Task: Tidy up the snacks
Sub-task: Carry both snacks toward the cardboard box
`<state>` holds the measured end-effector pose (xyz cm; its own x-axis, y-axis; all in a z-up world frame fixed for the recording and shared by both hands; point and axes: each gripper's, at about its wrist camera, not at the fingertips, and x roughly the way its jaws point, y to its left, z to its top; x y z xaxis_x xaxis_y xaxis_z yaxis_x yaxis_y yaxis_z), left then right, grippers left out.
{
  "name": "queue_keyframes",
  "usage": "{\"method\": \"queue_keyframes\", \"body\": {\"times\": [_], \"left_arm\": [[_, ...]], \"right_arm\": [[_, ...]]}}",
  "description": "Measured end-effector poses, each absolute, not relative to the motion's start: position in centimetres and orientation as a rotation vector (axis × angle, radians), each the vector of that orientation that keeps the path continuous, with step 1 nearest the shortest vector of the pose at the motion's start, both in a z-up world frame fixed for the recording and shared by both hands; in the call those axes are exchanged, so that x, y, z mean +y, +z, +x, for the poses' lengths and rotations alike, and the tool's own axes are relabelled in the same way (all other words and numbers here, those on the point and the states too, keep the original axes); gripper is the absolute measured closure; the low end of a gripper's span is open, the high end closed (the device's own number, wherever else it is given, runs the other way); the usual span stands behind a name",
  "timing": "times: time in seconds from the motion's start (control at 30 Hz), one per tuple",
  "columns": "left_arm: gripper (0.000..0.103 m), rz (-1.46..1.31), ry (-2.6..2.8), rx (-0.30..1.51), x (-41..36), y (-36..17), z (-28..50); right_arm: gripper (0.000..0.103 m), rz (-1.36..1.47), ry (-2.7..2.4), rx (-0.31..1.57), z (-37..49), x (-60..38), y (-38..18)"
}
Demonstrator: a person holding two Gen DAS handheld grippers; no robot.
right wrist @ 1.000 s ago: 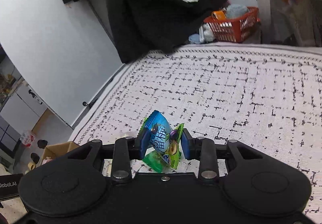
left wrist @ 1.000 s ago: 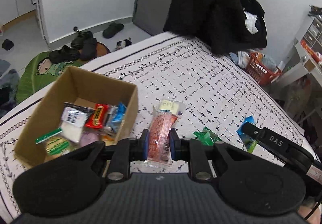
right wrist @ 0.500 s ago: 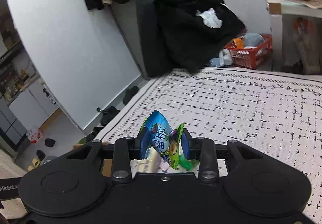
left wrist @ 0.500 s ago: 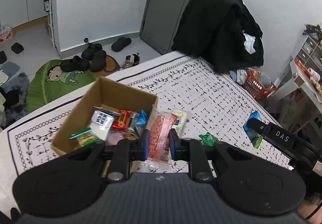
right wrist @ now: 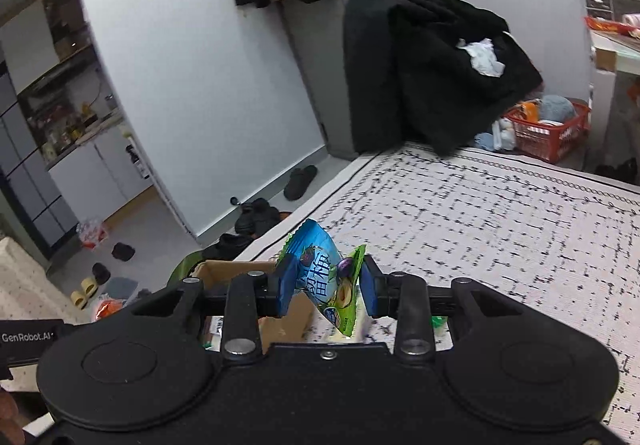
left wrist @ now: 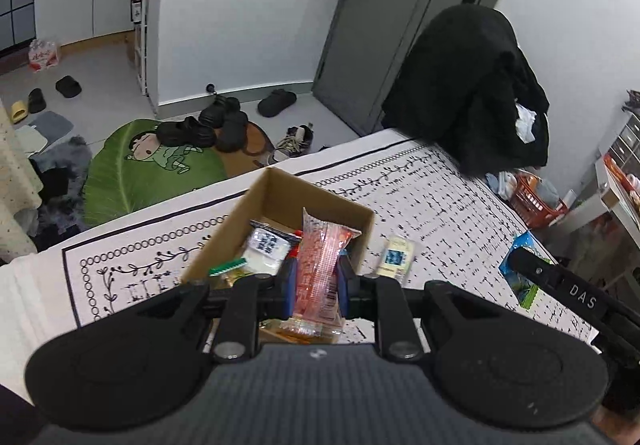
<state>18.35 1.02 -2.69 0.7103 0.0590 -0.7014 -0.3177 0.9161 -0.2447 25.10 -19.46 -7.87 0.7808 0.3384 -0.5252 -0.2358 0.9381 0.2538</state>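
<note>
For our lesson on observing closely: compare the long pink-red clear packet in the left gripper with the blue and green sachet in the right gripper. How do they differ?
The long pink-red clear packet is see-through, while the blue and green sachet is opaque and printed. The packet is long and narrow; the sachet is short and wide. The packet hangs over the open cardboard box; the sachet sits beside the box, over the patterned cloth. Shared: each is pinched between blue pads, in the left gripper and the right gripper.

Right tongs (right wrist: 325, 287) clamp blue-green snack packet (right wrist: 325, 277).
</note>
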Motion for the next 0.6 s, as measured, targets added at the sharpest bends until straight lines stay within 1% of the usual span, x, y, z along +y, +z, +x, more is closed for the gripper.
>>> {"method": "queue_keyframes", "body": {"times": [0.3, 0.6], "left_arm": [[0.084, -0.389, 0.237, 0.732, 3.8, -2.3, 18.4], [0.084, -0.409, 0.248, 0.726, 6.6, -2.7, 20.2]], "right_arm": [[0.07, 0.111, 0.366, 0.582, 25.1, -16.0, -7.3], [0.069, 0.065, 0.408, 0.581, 26.3, -12.9, -7.8]]}}
